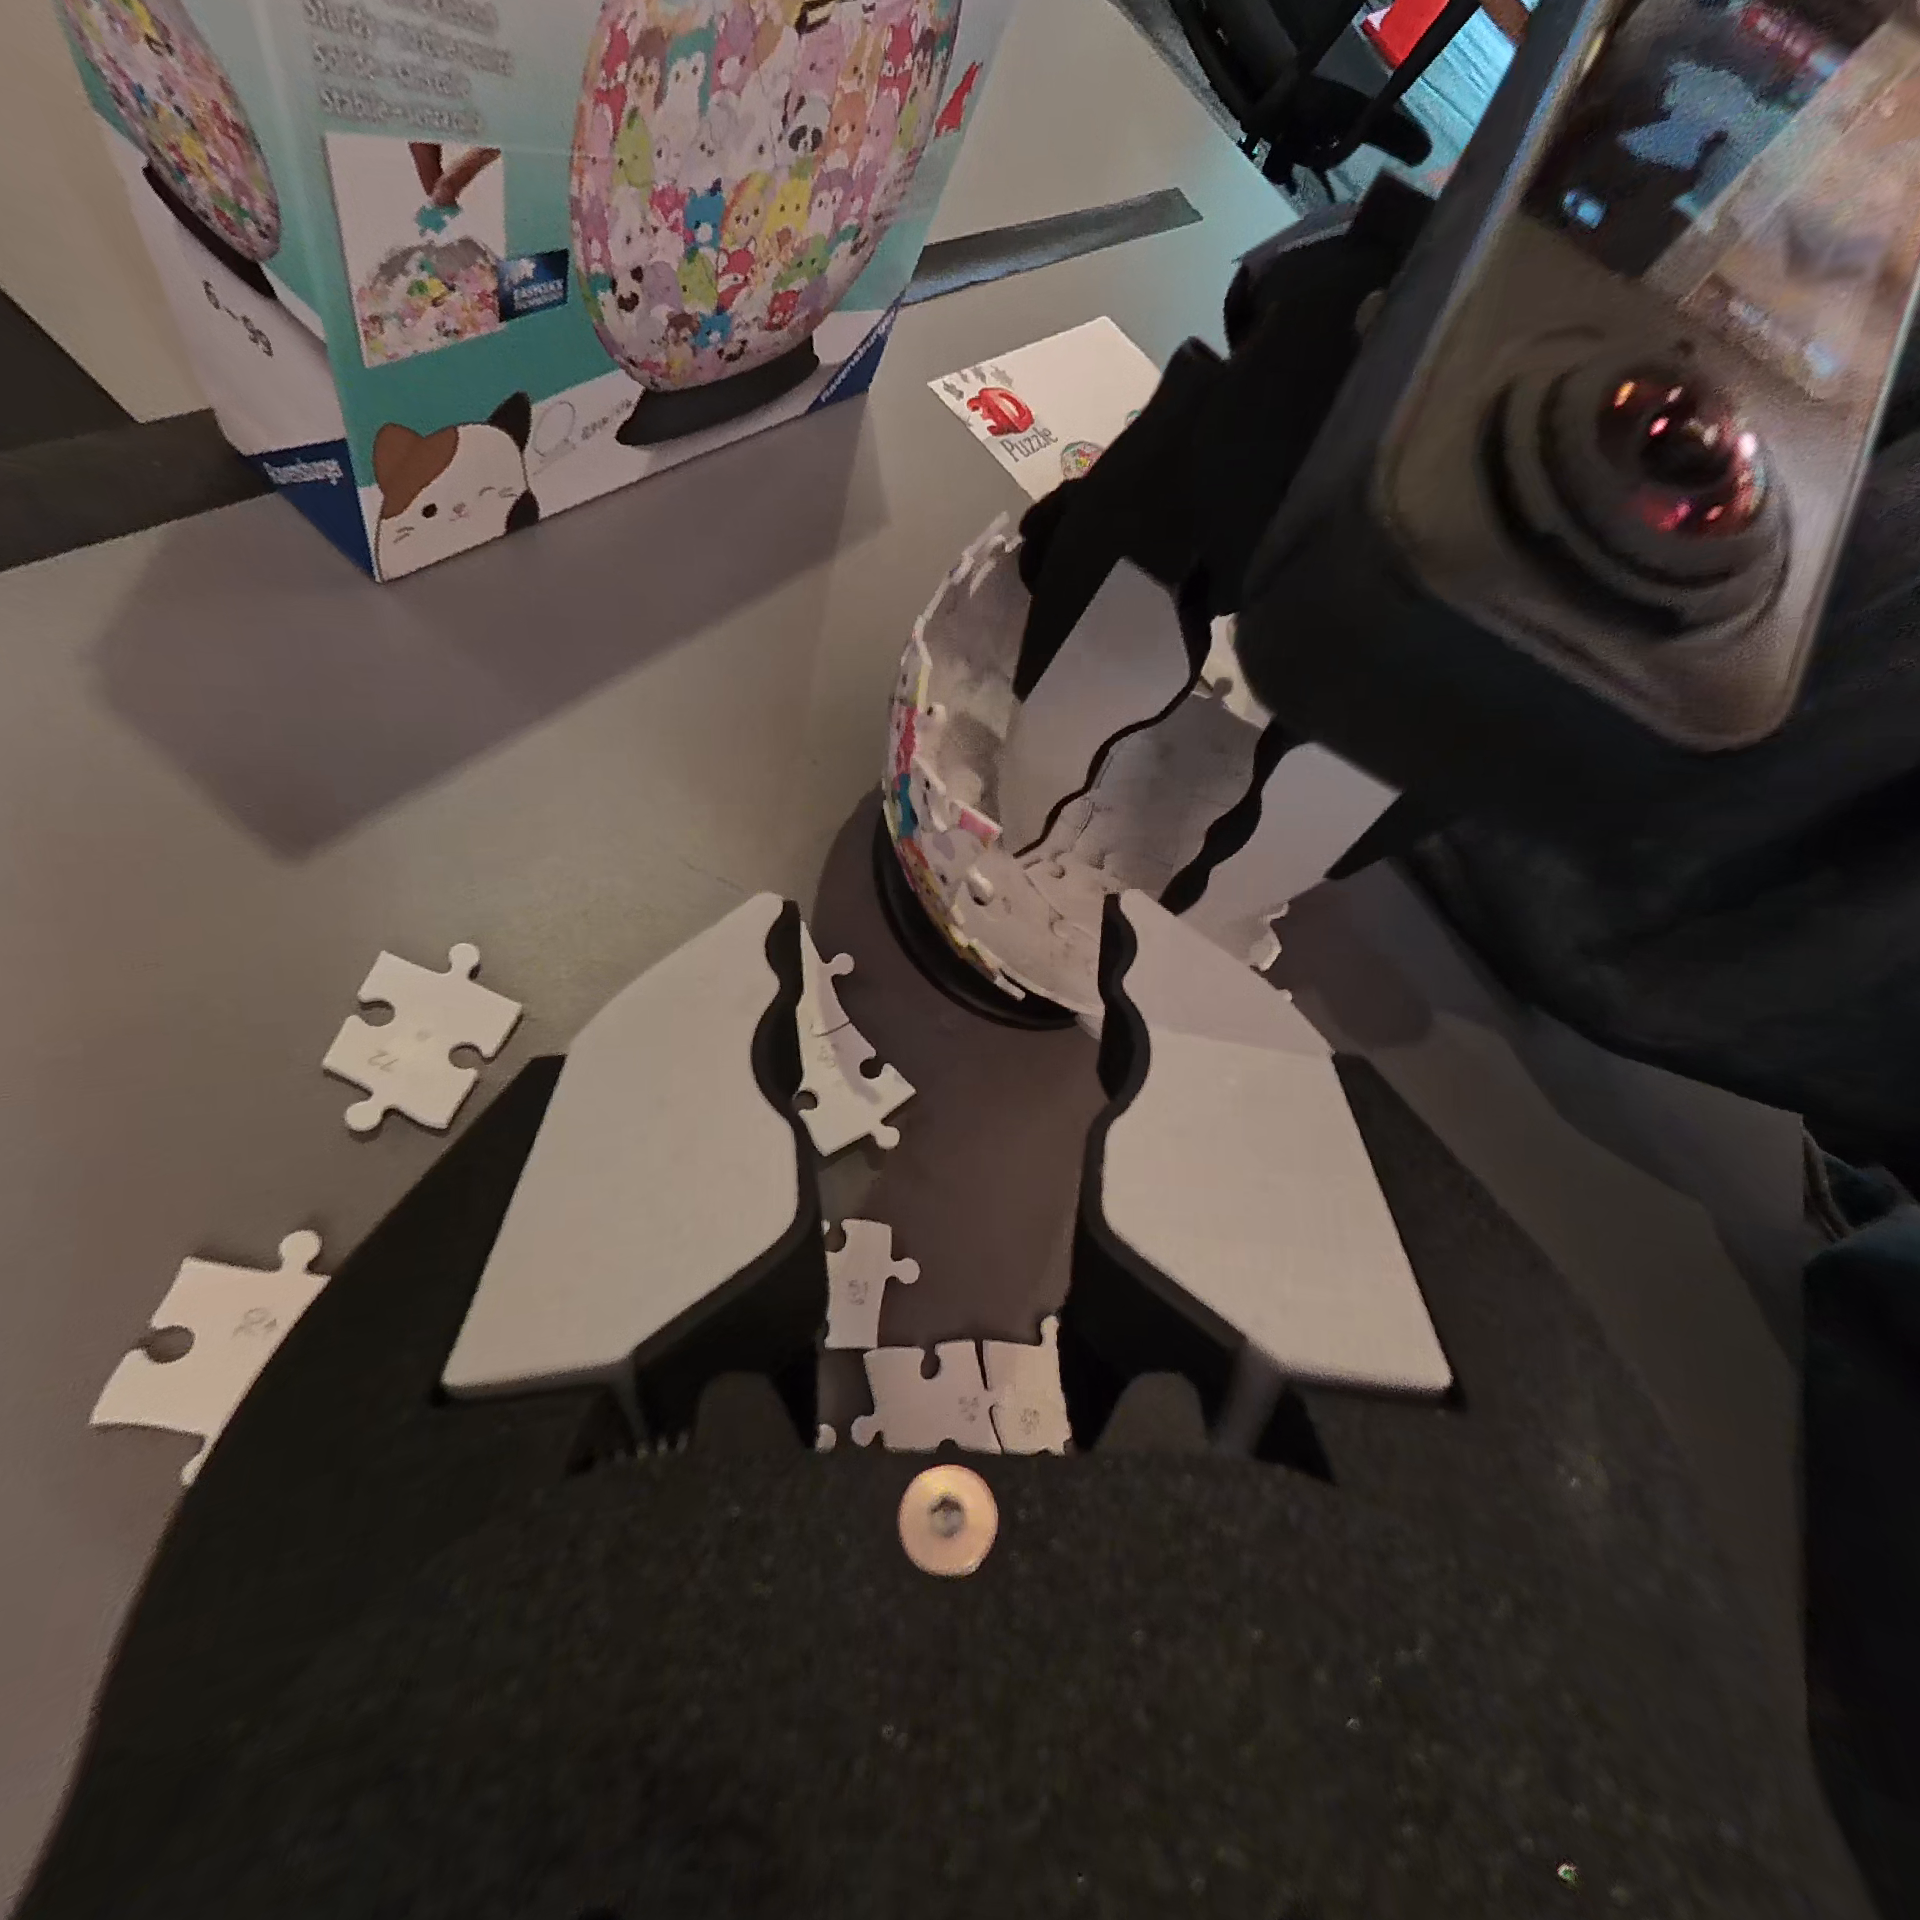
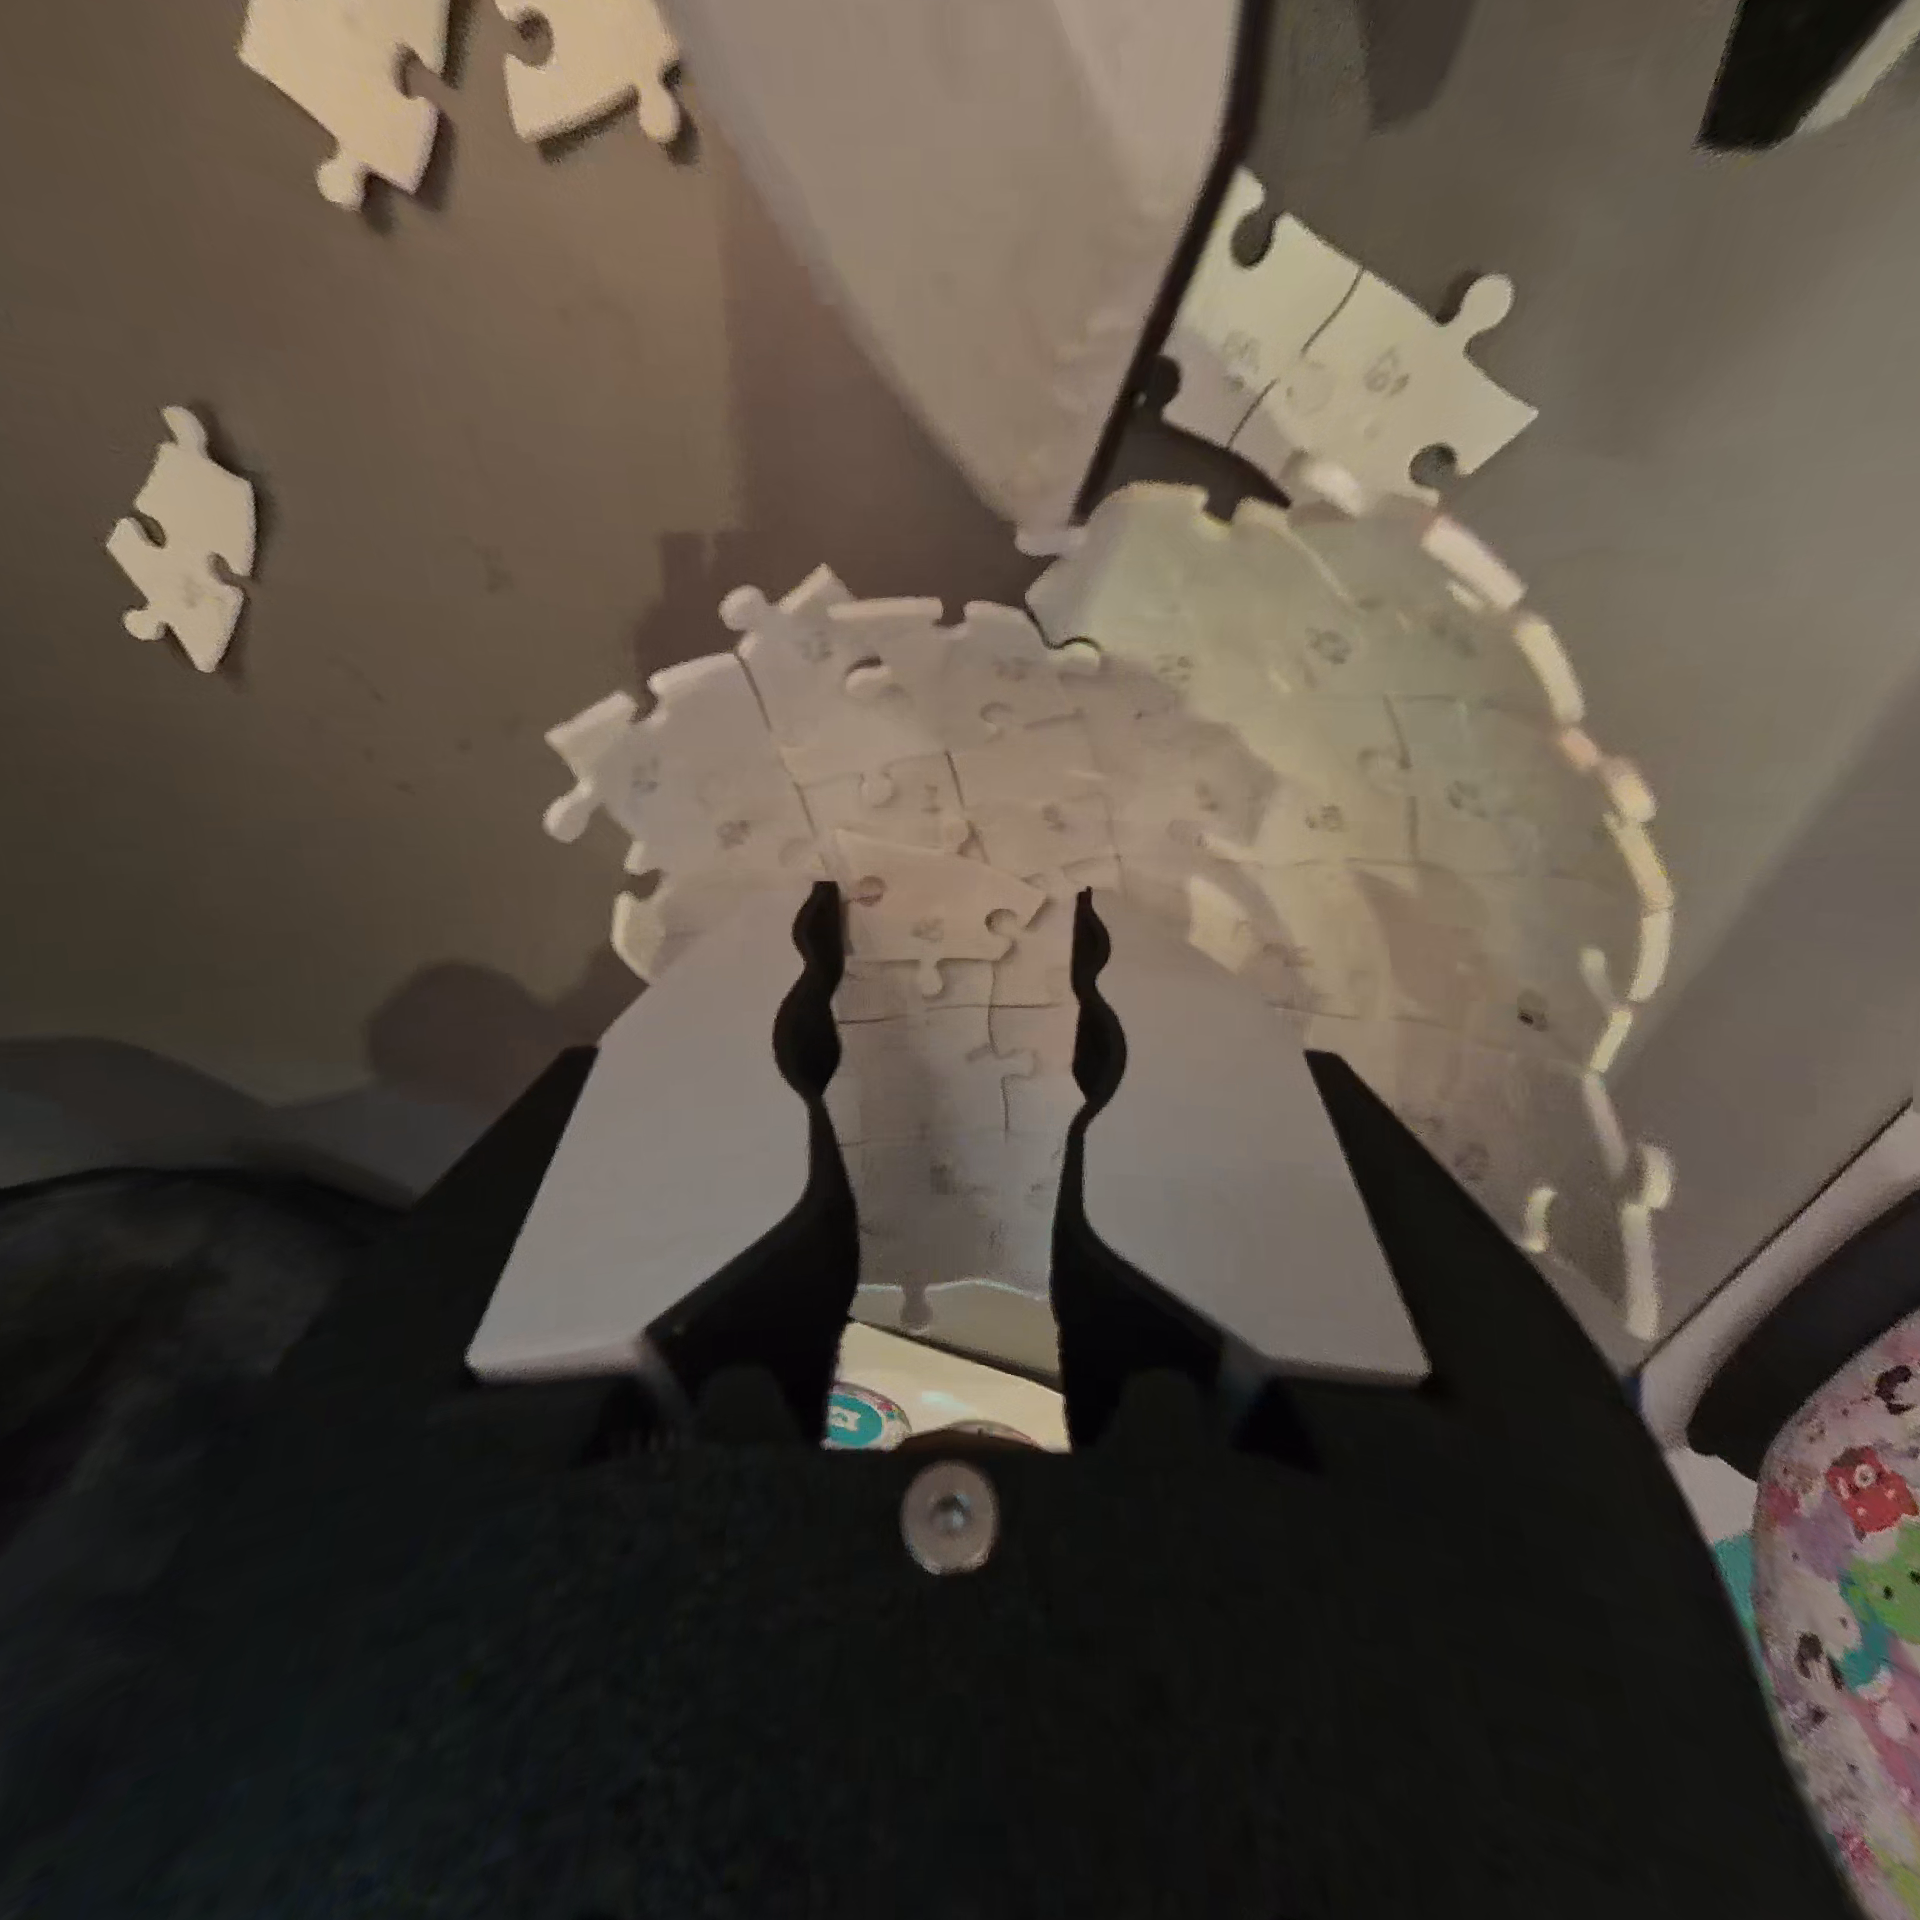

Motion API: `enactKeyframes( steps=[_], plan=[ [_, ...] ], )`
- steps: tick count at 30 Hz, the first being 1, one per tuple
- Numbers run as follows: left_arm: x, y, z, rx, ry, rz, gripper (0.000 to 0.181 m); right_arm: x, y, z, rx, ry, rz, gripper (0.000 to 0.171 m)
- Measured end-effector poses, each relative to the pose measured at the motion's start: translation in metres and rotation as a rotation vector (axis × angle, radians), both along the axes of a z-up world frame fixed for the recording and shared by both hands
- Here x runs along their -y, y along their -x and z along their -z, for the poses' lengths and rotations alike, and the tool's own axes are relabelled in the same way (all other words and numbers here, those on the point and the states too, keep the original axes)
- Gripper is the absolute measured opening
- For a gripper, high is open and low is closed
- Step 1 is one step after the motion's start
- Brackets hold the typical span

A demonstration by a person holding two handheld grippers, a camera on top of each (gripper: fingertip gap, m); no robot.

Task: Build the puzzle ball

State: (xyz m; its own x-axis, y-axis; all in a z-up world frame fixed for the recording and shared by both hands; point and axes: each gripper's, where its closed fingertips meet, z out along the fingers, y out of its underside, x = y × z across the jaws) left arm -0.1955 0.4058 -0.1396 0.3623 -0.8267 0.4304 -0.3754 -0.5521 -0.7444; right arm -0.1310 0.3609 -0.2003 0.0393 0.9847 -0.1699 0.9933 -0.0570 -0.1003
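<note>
Sitting on a dark round stand (image 1: 935, 966) on the grey table (image 1: 312, 748) is the half-built ball (image 1: 966, 748), a curved shell of joined pieces with its white, numbered inside facing up and a strip of its colourful outside showing along the left edge. In the right wrist view the shell (image 2: 1299, 790) fills the middle, and nothing lies loose inside it that I can make out.

The right gripper (image 2: 951, 904) reaches down into the shell with its jaws apart; a single piece (image 2: 935, 904) lies between the fingertips, but whether they pinch it or it merely lies against the shell wall cannot be told. In the left wrist view the same gripper (image 1: 1101, 790) comes in from the upper right, its camera housing (image 1: 1621, 436) large in the frame.

The left gripper (image 1: 951, 925) hovers released and empty just short of the stand, over loose pieces (image 1: 852, 1070) lying face down on the table. More loose pieces lie to its left (image 1: 421, 1039), and a joined pair (image 1: 966, 1397) shows between the finger bases.

Behind stands the box (image 1: 582, 312), closed as far as can be seen, teal and white with pictures of the finished egg-shaped ball and a cartoon cat; it carries printed writing and a brand mark. A white leaflet (image 1: 1039, 405) with a red logo lies flat beside the shell.
</note>
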Motion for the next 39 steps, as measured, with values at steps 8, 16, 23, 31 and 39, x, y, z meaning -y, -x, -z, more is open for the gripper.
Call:
enactKeyframes(
  steps=[8, 16, 23, 31, 39],
  plan=[
    [-0.001, 0.001, -0.001, 0.004, 0.002, -0.006, 0.054, -0.010, -0.005, 0.006, 0.069, -0.089, -0.043, 0.034],
    [-0.001, 0.002, -0.001, 0.004, 0.003, -0.008, 0.054, -0.012, -0.006, 0.005, 0.059, -0.131, -0.055, 0.034],
    [-0.002, 0.002, -0.001, 0.004, 0.002, -0.009, 0.054, -0.013, -0.007, 0.004, 0.038, -0.153, -0.048, 0.033],
    [-0.001, 0.001, 0.000, 0.000, 0.005, -0.005, 0.054, -0.015, -0.006, -0.003, 0.000, -0.156, -0.043, 0.030],
    [0.002, 0.000, 0.004, -0.006, 0.031, 0.011, 0.055, -0.029, -0.010, -0.065, -0.223, -0.286, 0.194, 0.028]
  ],
)
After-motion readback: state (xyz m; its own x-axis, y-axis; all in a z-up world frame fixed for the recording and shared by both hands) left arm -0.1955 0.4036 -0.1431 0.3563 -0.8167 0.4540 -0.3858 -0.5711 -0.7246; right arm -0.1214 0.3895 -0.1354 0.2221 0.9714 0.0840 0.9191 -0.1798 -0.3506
